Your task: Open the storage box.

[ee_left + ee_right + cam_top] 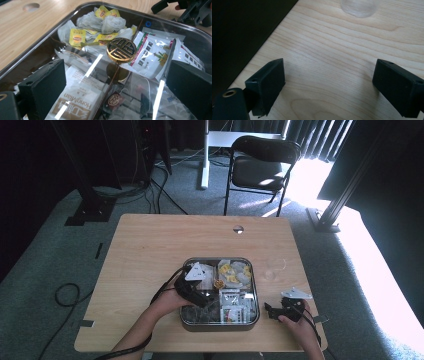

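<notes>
The left gripper [112, 82] is hovering with jaws apart over the clear-lidded tea box [186, 321], its gold round knob [121, 49] sitting between them. Under the lid, HongMan packets [75, 105] are lying nearest, white sachets [150, 57] right, yellow-tagged tea bags [100, 25] farthest. The right gripper [329, 82] is resting spread over bare table [337, 50], a clear glass [359, 7] beyond.
</notes>
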